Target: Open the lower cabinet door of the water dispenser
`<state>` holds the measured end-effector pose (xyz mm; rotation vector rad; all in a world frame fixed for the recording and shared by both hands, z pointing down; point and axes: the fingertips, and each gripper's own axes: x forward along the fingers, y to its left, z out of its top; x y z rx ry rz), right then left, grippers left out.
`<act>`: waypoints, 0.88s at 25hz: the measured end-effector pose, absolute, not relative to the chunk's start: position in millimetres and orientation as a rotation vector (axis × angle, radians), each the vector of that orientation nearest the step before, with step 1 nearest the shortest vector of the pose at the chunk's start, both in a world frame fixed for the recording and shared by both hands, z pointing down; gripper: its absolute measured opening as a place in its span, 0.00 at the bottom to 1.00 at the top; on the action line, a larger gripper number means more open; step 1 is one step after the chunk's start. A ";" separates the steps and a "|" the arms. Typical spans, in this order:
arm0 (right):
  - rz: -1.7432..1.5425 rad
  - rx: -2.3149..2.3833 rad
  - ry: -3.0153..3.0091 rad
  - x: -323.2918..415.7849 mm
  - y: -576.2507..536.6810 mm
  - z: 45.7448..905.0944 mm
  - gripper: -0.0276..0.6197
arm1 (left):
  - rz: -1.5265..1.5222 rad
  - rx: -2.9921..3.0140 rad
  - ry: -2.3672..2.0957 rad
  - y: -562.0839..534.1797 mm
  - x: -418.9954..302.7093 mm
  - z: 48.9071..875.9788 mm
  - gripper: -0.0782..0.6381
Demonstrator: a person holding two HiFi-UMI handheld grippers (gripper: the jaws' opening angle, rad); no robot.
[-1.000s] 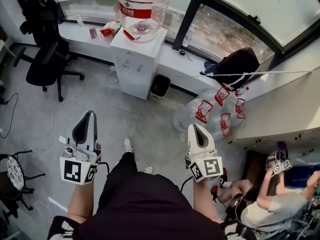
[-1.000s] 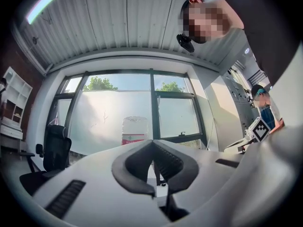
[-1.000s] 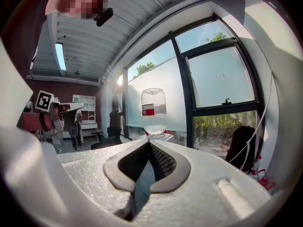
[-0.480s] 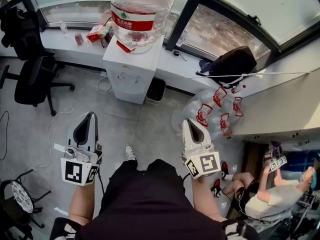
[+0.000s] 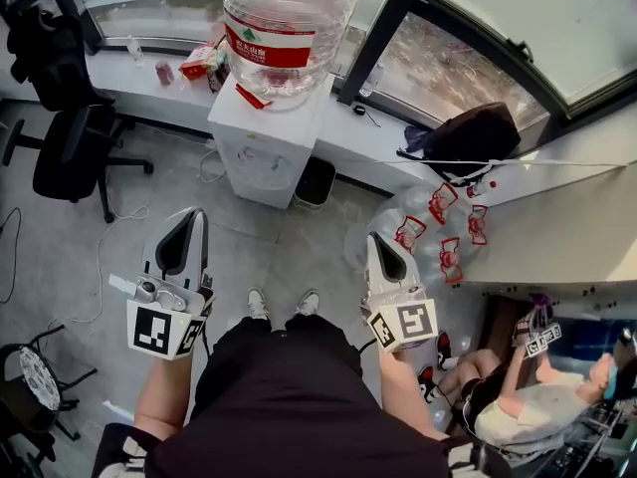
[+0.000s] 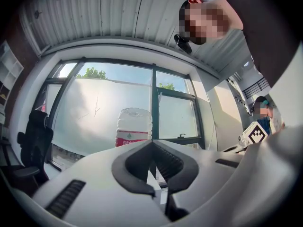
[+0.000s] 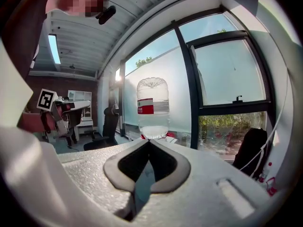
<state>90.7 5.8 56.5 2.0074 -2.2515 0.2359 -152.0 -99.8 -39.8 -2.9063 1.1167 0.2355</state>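
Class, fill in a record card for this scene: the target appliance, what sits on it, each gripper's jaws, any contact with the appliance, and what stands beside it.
Appliance: white water dispenser against the window ledge
On top: large water bottle with a red label
Left gripper: jaws together, nothing between them
Right gripper: jaws together, nothing between them
Contact: none; both grippers are short of the dispenser
Lower door: not seen swung open
Beside it: black bin to its right in the head view, office chair to its left
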 end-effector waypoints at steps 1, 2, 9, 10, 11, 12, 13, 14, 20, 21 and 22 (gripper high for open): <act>0.227 1.997 -2.262 94.2 3.0 54.8 0.05 | 0.226 -2.900 1.123 -97.2 -149.6 -40.8 0.12; 0.221 1.988 -2.272 97.7 -0.1 53.6 0.05 | 0.214 -2.893 1.128 -95.5 -147.5 -41.3 0.12; 0.206 1.847 -2.336 107.6 -25.5 65.5 0.05 | 0.154 -2.849 1.198 -105.0 -138.4 -30.6 0.12; 0.206 1.826 -2.342 108.4 -30.2 68.8 0.05 | 0.144 -2.846 1.194 -107.6 -135.2 -28.7 0.12; 0.205 1.807 -2.347 109.0 -35.8 72.2 0.05 | 0.136 -2.841 1.187 -110.6 -131.8 -27.0 0.12; 0.202 1.790 -2.350 108.9 -41.9 76.1 0.05 | 0.128 -2.837 1.181 -114.0 -128.7 -25.1 0.12; 0.198 1.773 -2.352 107.6 -47.9 80.9 0.05 | 0.120 -2.835 1.175 -117.3 -126.5 -22.2 0.12; 0.195 1.758 -2.354 105.3 -53.4 86.9 0.05 | 0.110 -2.836 1.171 -120.6 -125.2 -17.7 0.12; 0.253 1.774 -2.372 102.4 -86.9 138.3 0.05 | 0.046 -2.833 1.175 -148.6 -115.7 31.9 0.12; 0.267 1.777 -2.376 103.7 -93.9 148.2 0.05 | 0.053 -2.827 1.182 -155.0 -111.7 41.8 0.12; 0.271 1.772 -2.382 103.6 -100.9 158.0 0.05 | 0.061 -2.823 1.187 -161.1 -107.5 52.4 0.12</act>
